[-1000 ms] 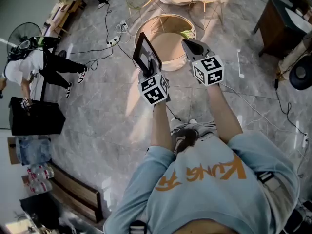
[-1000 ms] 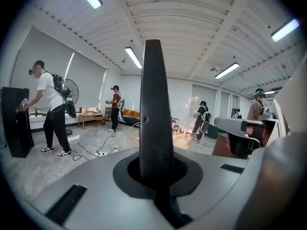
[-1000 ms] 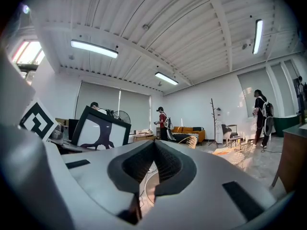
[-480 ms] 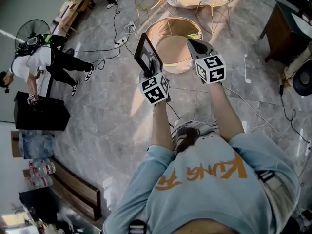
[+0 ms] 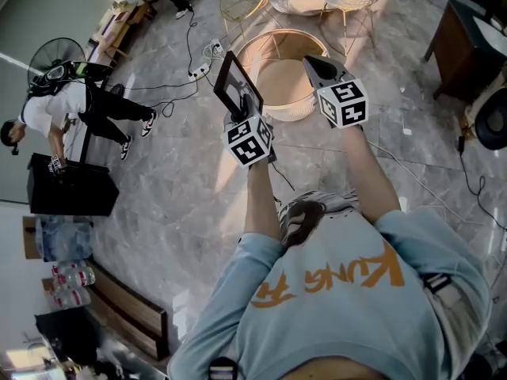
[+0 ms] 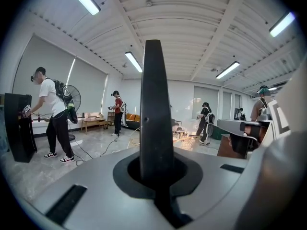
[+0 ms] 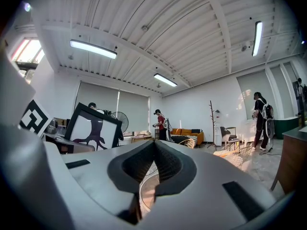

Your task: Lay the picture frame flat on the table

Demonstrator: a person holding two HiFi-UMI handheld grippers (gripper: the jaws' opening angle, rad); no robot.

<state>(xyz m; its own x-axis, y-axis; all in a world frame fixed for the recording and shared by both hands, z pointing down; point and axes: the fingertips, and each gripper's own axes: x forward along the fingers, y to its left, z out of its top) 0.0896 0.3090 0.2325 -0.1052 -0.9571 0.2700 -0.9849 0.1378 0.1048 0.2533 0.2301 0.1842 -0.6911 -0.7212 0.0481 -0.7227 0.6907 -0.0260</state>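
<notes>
Left gripper [image 5: 247, 108]: pinched tight on the lower edge of the picture frame [image 5: 231, 84]; it carried the frame upright, probably for a firm hold on the thin edge
Picture frame: in the air, edge-on to the left gripper's camera; over the near rim of the round table [image 5: 279, 93], not on it
Right gripper [image 5: 316, 67]: tips together on nothing; seemingly spare, just beside the frame
</notes>
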